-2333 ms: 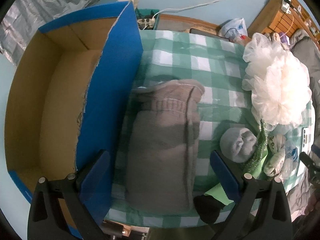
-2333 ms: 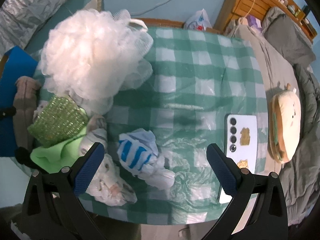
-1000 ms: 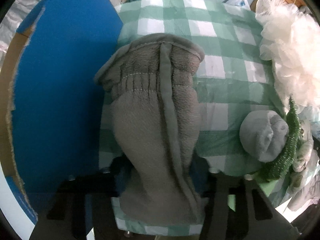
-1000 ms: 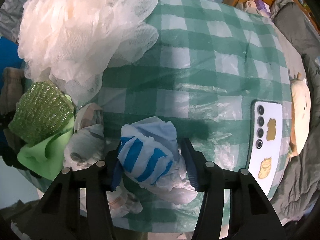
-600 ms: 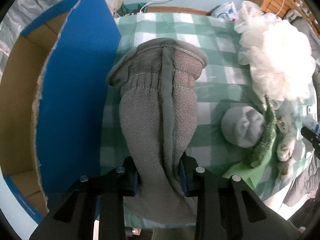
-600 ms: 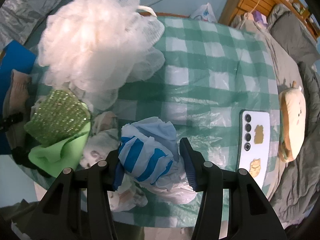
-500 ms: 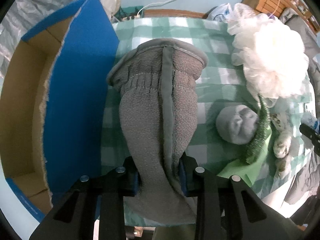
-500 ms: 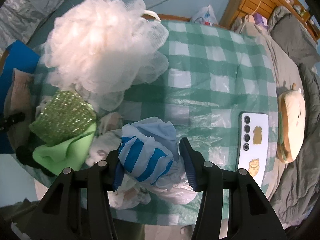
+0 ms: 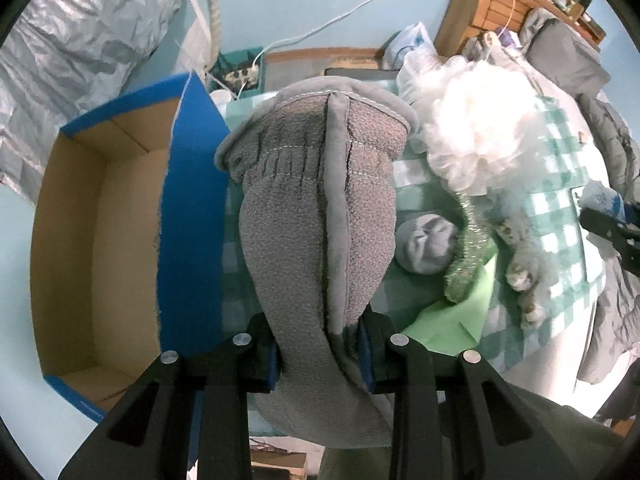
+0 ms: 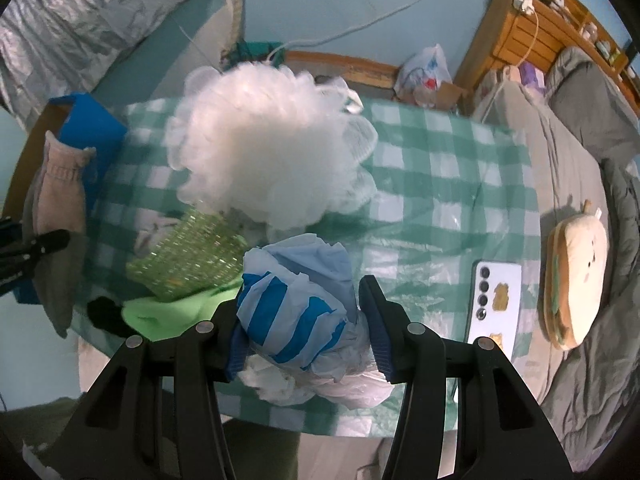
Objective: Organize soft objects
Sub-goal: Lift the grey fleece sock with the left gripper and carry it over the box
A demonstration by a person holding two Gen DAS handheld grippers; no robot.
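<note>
nearby – loofah (image 10: 272, 152), phone (image 10: 494, 300), box (image 9: 100, 240) beside table (image 10: 440, 184)

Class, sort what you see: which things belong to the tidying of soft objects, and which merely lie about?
Job:
grey mitten
striped bag
white pouf
green scrubber
grey sock ball
cardboard box

Lying about:
phone
toast plushie
grey duvet

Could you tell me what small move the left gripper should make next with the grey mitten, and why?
Probably carry it sideways over the open cardboard box and release. The left gripper is shut on the grey mitten, which hangs clear of the checked tablecloth; the box's blue wall stands right beside it.
</note>
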